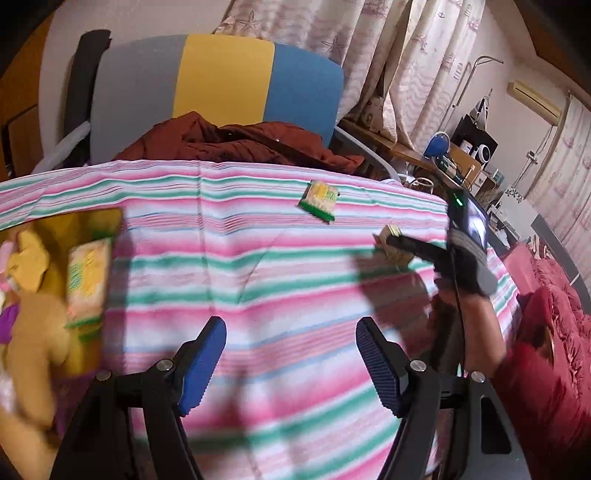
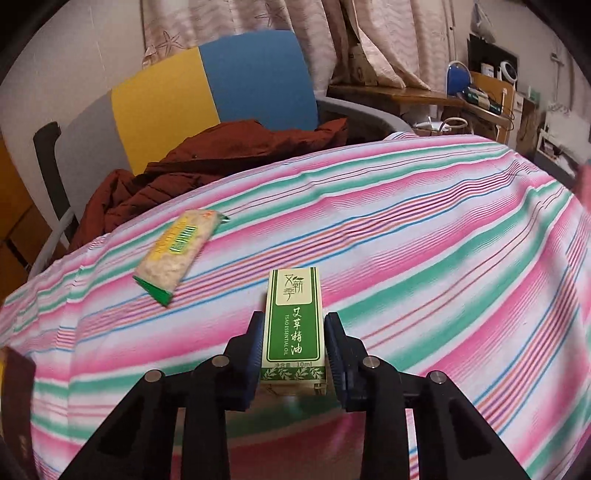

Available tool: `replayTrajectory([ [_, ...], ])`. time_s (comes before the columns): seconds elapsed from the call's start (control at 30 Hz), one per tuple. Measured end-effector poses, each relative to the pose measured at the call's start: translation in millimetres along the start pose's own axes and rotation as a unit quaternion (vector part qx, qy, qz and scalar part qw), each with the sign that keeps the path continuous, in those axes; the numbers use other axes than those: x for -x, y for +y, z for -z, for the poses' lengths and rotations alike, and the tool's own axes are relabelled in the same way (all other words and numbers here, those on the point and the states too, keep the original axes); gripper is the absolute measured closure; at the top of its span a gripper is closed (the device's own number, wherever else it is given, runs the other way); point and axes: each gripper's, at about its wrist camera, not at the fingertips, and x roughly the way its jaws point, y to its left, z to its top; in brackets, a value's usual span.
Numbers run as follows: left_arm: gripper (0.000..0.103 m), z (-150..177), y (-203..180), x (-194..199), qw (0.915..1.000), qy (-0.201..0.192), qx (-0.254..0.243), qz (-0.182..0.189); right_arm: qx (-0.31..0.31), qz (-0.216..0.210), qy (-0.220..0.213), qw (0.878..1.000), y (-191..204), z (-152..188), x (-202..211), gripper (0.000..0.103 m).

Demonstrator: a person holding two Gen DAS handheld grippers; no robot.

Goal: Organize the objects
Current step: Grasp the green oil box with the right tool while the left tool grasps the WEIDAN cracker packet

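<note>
A rust-brown jacket [image 2: 207,162] lies heaped on the grey, yellow and blue chair [image 2: 207,85] before patterned curtains [image 2: 388,33].

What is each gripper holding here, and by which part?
The right gripper clamps the green box by its long sides, near the lower end. The left gripper is open and empty.
</note>
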Motion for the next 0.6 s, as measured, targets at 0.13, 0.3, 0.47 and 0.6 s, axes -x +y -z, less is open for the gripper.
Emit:
replayTrajectory([
  [0.13, 0.029, -32.1, -12.4, -41.2, 0.9999, 0.009, -0.013, -0.005, -0.015, -0.024, -0.009, 1.000, -9.5, 3.1, 1.3, 0.070],
  [0.3, 0.029, -69.3, -31.5, -95.8, 0.9981, 0.021, -0.056, -0.014, -0.039, -0.036, -0.026, 0.998, -18.8, 7.2, 3.0, 0.070],
  [0.47, 0.029, -105.1, -44.9, -148.0, 0.9979, 0.037, -0.053, 0.007, -0.063, -0.044, -0.027, 0.997, -27.6, 9.1, 1.3, 0.068],
  [0.6, 0.029, -126.5, -61.6, -187.3, 0.9952, 0.042, -0.088, -0.012, -0.083, -0.049, -0.020, 0.995, -34.6, 9.7, -4.8, 0.070],
])
